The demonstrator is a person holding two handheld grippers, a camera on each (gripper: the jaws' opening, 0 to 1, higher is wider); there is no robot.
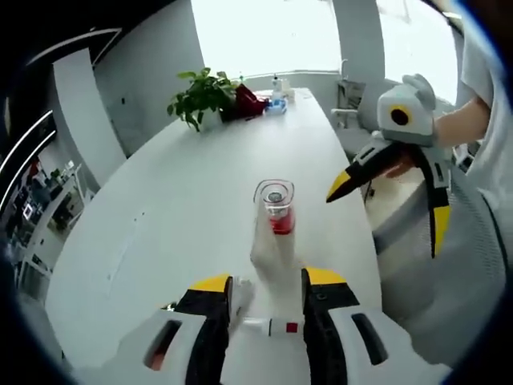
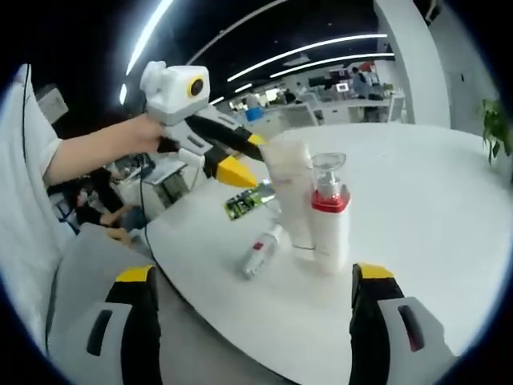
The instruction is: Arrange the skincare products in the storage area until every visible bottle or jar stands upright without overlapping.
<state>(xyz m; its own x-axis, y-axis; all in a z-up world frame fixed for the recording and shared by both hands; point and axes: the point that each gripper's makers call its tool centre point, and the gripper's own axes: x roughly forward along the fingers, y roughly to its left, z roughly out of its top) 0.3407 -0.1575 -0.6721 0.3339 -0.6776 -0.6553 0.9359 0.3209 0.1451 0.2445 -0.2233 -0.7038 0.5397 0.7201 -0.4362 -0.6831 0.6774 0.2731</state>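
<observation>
A white tube [image 1: 272,245] stands upright on the white table [image 1: 160,224], just ahead of my left gripper [image 1: 268,281], which is open with a jaw to each side of it. Behind the tube stands a clear-capped bottle with a red collar [image 1: 276,207]. A small white tube with a red band [image 1: 268,326] lies flat between my left jaws. My right gripper [image 1: 387,220] hangs open off the table's right edge. In the right gripper view, the white tube [image 2: 288,200] and bottle [image 2: 330,216] stand touching, the small tube [image 2: 260,253] lies beside them, and the left gripper [image 2: 247,156] reaches the tube's top. My right gripper [image 2: 256,274] is wide open.
A potted plant [image 1: 200,96], a red item [image 1: 248,103] and a small bottle [image 1: 277,95] sit at the table's far end. A green packet [image 2: 248,200] lies near the table edge. A grey chair [image 1: 449,273] stands beside the table. The person's arm [image 2: 88,152] holds the left gripper.
</observation>
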